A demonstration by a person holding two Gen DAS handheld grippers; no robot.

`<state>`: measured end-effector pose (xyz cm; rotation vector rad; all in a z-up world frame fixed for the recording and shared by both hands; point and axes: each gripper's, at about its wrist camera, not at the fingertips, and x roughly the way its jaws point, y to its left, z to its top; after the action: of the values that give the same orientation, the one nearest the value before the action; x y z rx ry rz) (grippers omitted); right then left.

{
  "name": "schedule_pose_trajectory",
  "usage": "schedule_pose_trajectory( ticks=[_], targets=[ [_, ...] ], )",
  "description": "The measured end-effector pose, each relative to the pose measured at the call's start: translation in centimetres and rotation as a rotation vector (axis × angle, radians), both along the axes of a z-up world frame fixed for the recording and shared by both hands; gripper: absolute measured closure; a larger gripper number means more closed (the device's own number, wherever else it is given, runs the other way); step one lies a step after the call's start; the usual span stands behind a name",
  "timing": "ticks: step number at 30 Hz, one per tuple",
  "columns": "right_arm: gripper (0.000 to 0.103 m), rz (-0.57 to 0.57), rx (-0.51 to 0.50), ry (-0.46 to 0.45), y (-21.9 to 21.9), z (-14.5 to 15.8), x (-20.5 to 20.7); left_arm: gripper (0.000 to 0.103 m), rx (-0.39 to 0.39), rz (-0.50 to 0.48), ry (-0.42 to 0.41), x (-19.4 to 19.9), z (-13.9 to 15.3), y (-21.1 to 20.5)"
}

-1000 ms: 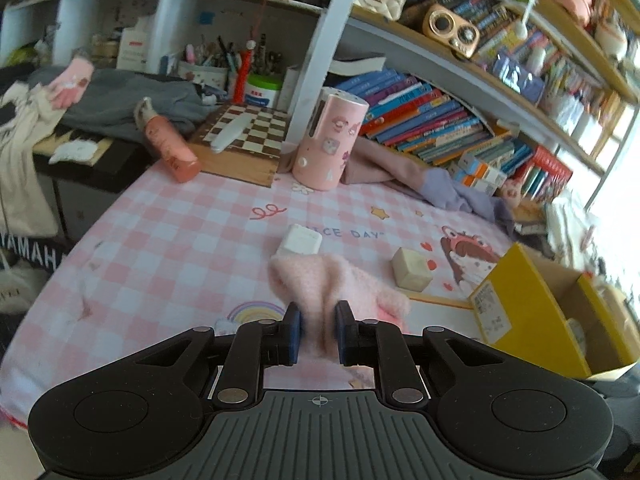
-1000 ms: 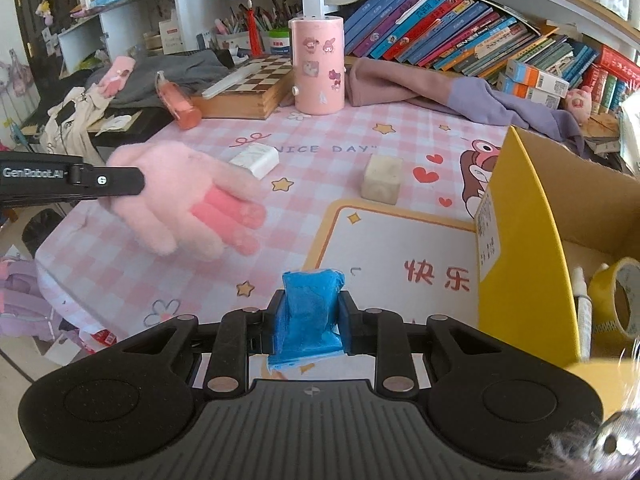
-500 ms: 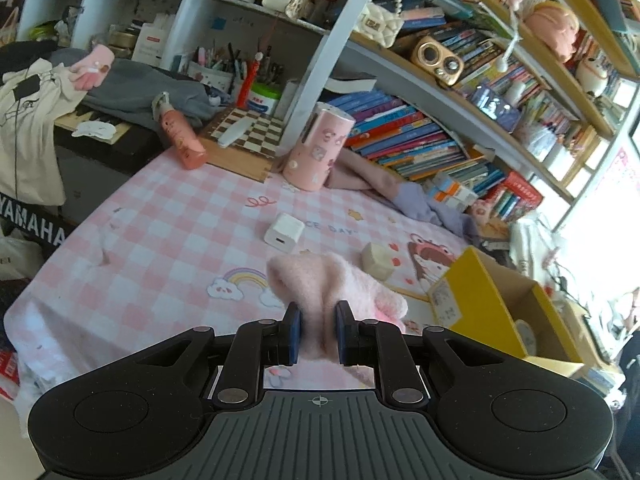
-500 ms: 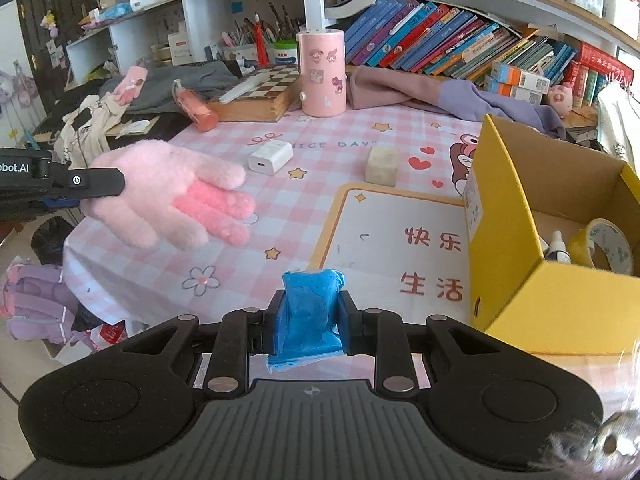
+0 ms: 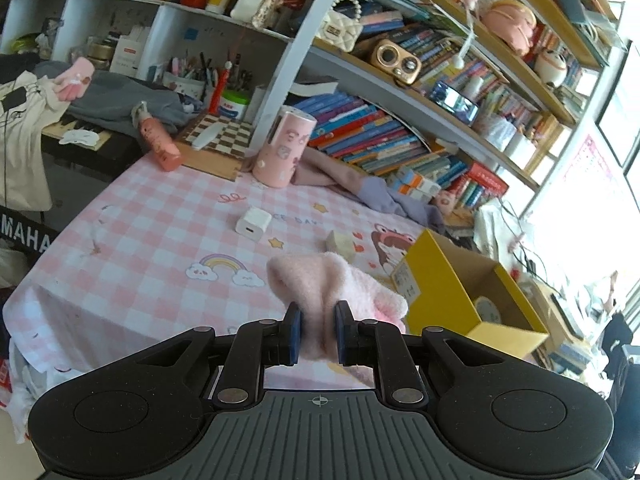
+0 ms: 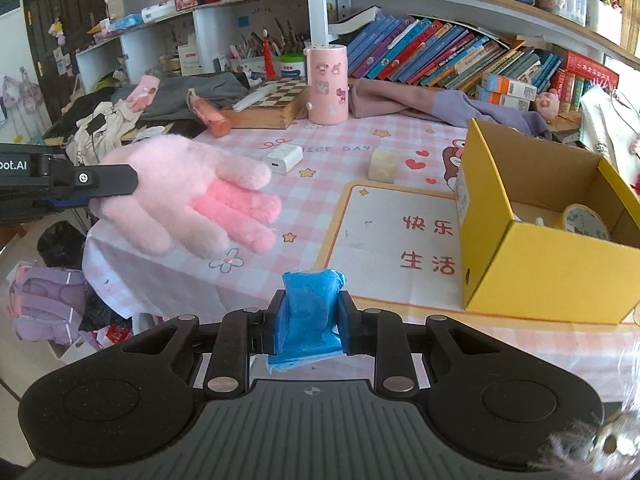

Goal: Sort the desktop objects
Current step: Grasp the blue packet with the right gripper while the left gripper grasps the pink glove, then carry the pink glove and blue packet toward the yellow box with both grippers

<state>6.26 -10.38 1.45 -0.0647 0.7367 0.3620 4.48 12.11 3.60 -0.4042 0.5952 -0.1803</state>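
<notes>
— Where's the fluffy pink fabric glove (image 5: 320, 280)?

— I've got its cuff clamped in my left gripper (image 5: 316, 334); the glove hangs in the air over the near edge of the pink checked tablecloth (image 5: 160, 240), fingers spread.

— And your right gripper (image 6: 310, 314)?

— Closed tight on a crumpled blue soft packet (image 6: 310, 312), held off the table.

— What's near?

— The open yellow cardboard box (image 6: 540, 264) sits to the right with a tape roll (image 6: 586, 222) inside. Farther back lie a white charger cube (image 6: 284, 158) and a beige block (image 6: 383, 165).
</notes>
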Motion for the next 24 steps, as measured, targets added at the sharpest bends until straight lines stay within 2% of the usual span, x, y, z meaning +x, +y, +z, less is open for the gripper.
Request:
schedule_pose_trajectory(
  ticks=[11,24],
  targets=[
    [0.080,-0.112,0.018,0.042,-2.1,-0.8,-4.2,0.087,0.012,-0.108,0.044,-1.8,-1.1,-2.0],
    [0.080,-0.277,0.021,0.083,-5.8,-1.1,-7.6,0.087,0.004,-0.247,0.063,-1.7,-1.7,-5.5]
  ],
)
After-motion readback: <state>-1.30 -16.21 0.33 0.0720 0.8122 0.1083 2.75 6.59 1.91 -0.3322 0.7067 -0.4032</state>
